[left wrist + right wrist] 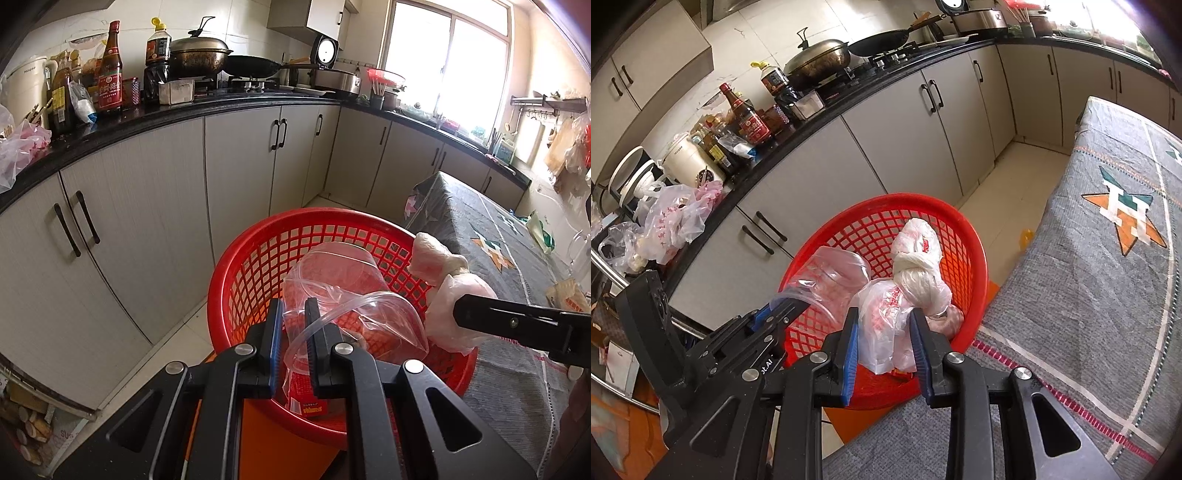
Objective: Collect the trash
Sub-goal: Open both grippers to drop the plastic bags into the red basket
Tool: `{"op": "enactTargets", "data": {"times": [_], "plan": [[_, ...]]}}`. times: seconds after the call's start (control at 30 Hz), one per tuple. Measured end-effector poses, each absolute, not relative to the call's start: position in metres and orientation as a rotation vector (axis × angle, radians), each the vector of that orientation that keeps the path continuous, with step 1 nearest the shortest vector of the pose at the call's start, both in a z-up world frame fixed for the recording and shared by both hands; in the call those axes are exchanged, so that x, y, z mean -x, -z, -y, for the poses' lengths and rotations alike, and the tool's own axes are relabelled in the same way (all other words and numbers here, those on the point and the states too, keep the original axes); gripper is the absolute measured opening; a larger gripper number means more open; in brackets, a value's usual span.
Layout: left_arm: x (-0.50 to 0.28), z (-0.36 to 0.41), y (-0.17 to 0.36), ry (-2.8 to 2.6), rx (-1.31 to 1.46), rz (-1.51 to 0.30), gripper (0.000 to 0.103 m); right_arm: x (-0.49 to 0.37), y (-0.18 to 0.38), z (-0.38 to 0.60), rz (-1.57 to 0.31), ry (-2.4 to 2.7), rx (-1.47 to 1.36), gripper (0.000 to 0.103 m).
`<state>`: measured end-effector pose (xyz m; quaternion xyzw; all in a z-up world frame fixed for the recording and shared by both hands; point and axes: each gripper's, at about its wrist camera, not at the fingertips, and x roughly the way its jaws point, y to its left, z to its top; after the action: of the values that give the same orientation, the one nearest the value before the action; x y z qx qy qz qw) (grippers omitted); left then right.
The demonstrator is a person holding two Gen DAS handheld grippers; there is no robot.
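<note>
Right wrist view: we hold the knotted white bag [908, 295], red print unreadable, over the red basket [975, 258]; our right gripper [884, 332] clamps its lower part. Left gripper [295, 332], nearly closed, pinches a clear plastic bag [332, 288]. Basket stands beside the cloth-covered table [1089, 295].

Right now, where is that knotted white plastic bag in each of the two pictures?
Left wrist view: the knotted white bag is at the right, over the red basket's right rim, gripped by the right gripper coming in from the right edge.
Right wrist view: the bag is in the centre, between that gripper's blue pads, over the basket.
Shared landmark: the clear plastic container beside the bag.
</note>
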<state>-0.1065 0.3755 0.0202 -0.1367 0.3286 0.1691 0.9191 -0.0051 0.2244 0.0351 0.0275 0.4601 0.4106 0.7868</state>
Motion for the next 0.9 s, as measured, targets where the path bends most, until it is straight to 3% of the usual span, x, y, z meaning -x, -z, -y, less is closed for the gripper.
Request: {"op": "enactTargets", "data": {"times": [0.3, 0.43, 0.7, 0.9], "plan": [[0.108, -0.374, -0.02, -0.353, 0.277, -0.664, 0.013, 0.005, -0.035, -0.225, -0.993, -0.879, -0.068, 0.034], [0.11, -0.372, -0.023, -0.362, 0.275, -0.654, 0.033, 0.005, -0.037, -0.221, -0.99, -0.881, -0.081, 0.034], [0.118, -0.364, -0.036, -0.371, 0.262, -0.623, 0.044, 0.013, -0.053, -0.205, -0.952, -0.875, -0.108, 0.034], [0.126, -0.354, -0.044, -0.378, 0.251, -0.599, 0.058, 0.019, -0.059, -0.185, -0.936, -0.855, -0.132, 0.04]]}}
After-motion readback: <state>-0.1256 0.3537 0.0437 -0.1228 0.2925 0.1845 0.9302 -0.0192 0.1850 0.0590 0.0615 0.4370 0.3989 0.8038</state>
